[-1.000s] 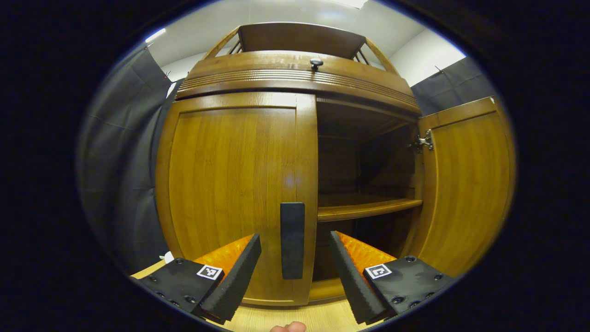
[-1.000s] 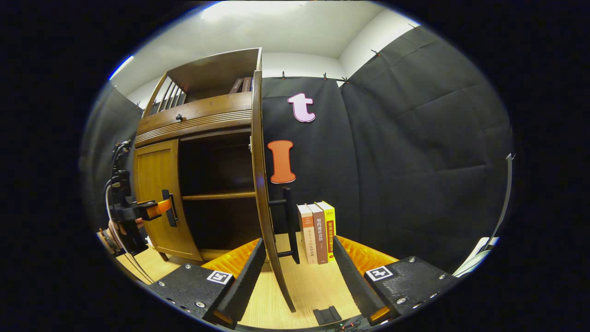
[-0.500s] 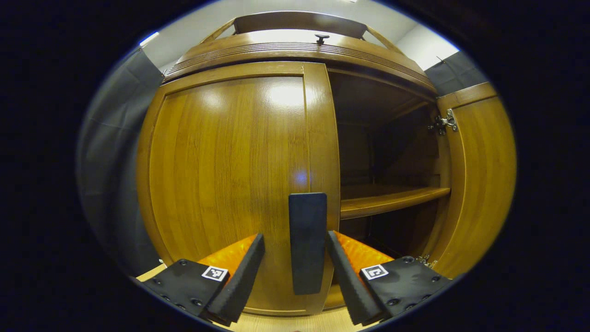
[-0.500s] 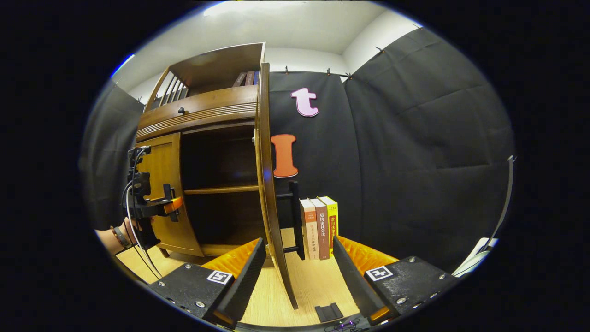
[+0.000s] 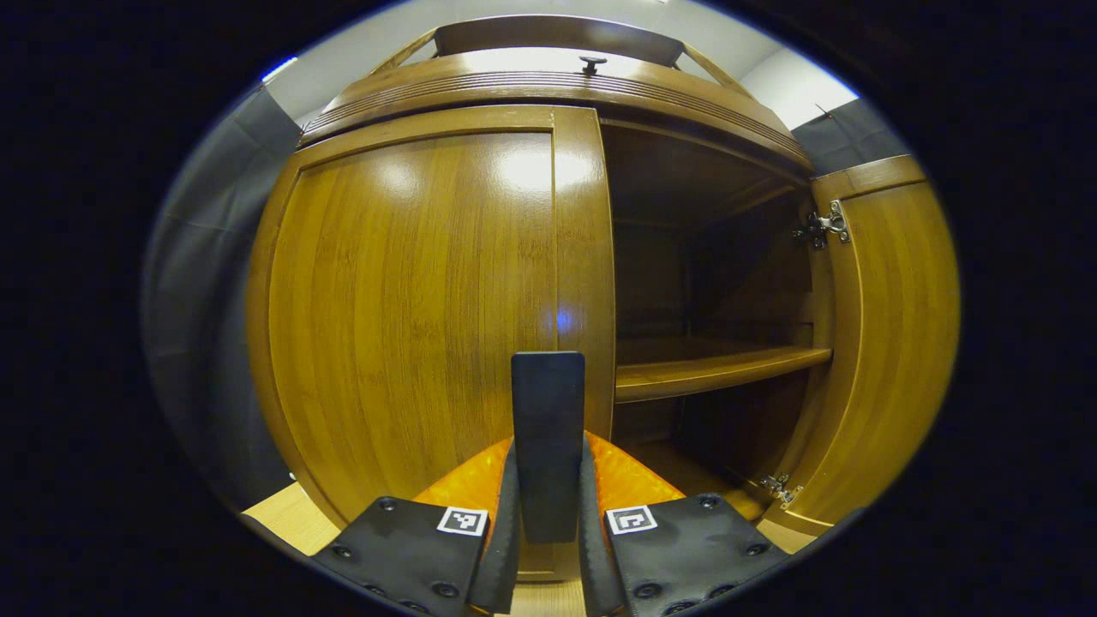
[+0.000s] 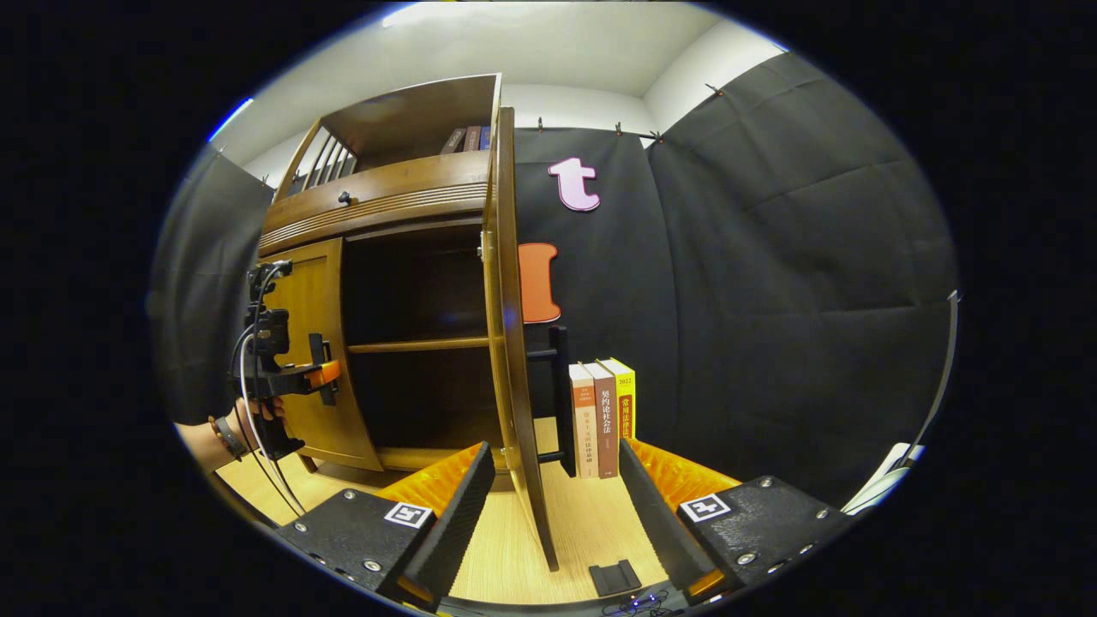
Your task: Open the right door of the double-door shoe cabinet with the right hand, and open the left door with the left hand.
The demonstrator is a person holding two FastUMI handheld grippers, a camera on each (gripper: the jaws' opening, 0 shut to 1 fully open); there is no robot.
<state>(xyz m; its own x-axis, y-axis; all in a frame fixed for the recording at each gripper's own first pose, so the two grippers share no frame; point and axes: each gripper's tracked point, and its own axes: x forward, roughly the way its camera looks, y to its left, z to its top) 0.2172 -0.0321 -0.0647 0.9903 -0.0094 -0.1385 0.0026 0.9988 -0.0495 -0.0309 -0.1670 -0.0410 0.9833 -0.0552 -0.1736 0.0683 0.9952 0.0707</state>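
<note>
Straight ahead in the left gripper view stands the double-door shoe cabinet, its curved top band running above both doors. Its left door lies flush in the frame, while the right door is swung wide on its hinges, baring the dark inside and one shelf. From the right gripper view that right door is seen edge-on, standing between the two fingers of the right gripper, whose jaws are spread wide and press on nothing; the door's own handle sits on the far face, just beyond the edge. Three books stand upright on the wooden floor just past that handle, against the booth wall. Smaller still, the left door handle is a dark upright bar near the door's inner edge, and the left gripper has closed around its lower part, a finger pressing on each side. Seen from the right gripper view, the same left gripper meets the left door's front at the handle, held by a hand.
</note>
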